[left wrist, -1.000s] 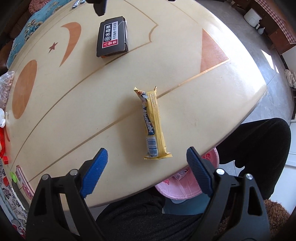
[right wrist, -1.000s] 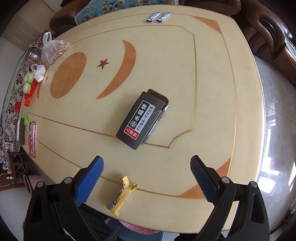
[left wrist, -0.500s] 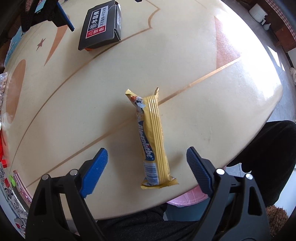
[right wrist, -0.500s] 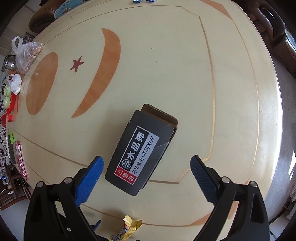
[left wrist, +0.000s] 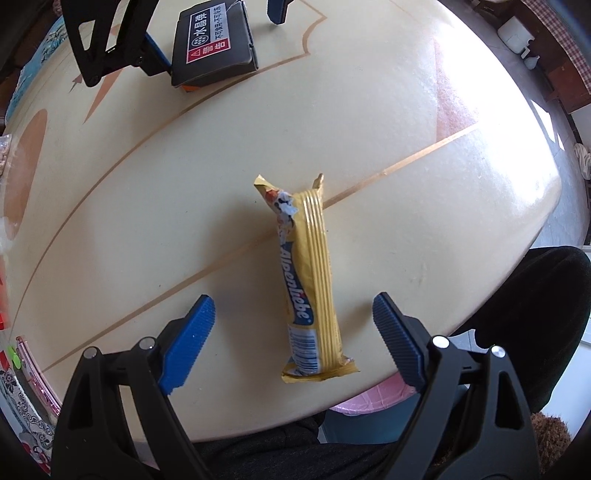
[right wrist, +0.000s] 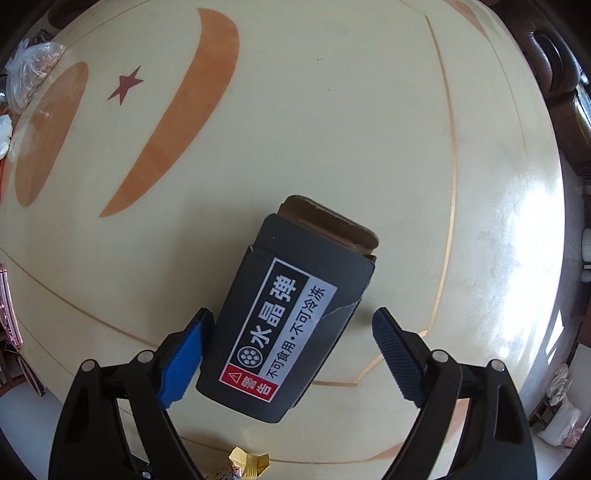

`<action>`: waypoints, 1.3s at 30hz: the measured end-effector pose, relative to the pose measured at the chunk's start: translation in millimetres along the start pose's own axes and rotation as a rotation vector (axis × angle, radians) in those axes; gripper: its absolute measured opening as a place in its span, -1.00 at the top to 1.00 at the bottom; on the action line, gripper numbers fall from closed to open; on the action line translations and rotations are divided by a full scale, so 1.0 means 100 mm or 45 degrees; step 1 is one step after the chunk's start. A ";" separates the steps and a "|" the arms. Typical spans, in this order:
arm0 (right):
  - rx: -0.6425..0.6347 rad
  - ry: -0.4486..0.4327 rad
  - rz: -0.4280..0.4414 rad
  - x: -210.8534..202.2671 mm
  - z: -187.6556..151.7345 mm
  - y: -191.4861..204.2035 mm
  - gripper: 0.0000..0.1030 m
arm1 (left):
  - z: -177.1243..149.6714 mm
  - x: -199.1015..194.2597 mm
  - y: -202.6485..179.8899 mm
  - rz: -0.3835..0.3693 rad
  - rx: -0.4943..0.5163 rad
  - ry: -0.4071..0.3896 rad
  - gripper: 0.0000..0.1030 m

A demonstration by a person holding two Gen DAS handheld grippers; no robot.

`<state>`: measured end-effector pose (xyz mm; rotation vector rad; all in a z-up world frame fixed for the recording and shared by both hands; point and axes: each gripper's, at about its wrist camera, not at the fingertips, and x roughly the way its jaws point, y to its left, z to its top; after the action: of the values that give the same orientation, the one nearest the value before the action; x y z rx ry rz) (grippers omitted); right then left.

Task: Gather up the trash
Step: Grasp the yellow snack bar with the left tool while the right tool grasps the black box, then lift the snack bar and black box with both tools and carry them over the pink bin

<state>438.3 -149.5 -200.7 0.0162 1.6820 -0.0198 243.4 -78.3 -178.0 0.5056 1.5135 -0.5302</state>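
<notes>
A long yellow candy wrapper (left wrist: 306, 280) with a torn far end lies on the cream table (left wrist: 406, 184) near its front edge. My left gripper (left wrist: 291, 321) points down over it, open, one blue pad on each side of its near half and neither touching. Further back lies a black cardboard box (right wrist: 291, 325) with a white and red label and an open brown flap. My right gripper (right wrist: 291, 332) straddles the box and its jaws are closing. The left pad sits at the box's edge; the right pad is still apart. In the left wrist view, the right gripper (left wrist: 218, 33) flanks the box (left wrist: 212, 44).
A pink bin (left wrist: 369, 400) shows under the table's front edge, beside a person's dark trouser leg (left wrist: 517, 332). A plastic bag (right wrist: 33, 70) sits at the table's far left. A brown leather sofa (right wrist: 561, 92) stands beyond the far right edge.
Both grippers have sunk toward the table. The right one came down around the black box and its jaws narrowed a little. The left one now hangs lower over the wrapper.
</notes>
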 end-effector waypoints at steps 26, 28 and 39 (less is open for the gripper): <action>-0.075 -0.204 -0.012 -0.45 -0.43 -0.12 -0.08 | 0.07 -0.20 0.20 -0.053 -0.147 -0.001 0.62; -0.076 -0.227 -0.016 -0.52 -0.51 -0.17 -0.08 | 0.05 -0.22 0.19 -0.054 -0.162 -0.012 0.62; -0.150 -0.333 0.012 -1.03 -1.08 -0.39 -0.08 | -0.12 -0.67 0.29 -0.011 -0.241 -0.126 0.62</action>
<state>341.7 -185.8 -85.9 -0.0652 1.4192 0.0813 252.1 -47.1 -111.0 0.3216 1.4546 -0.4073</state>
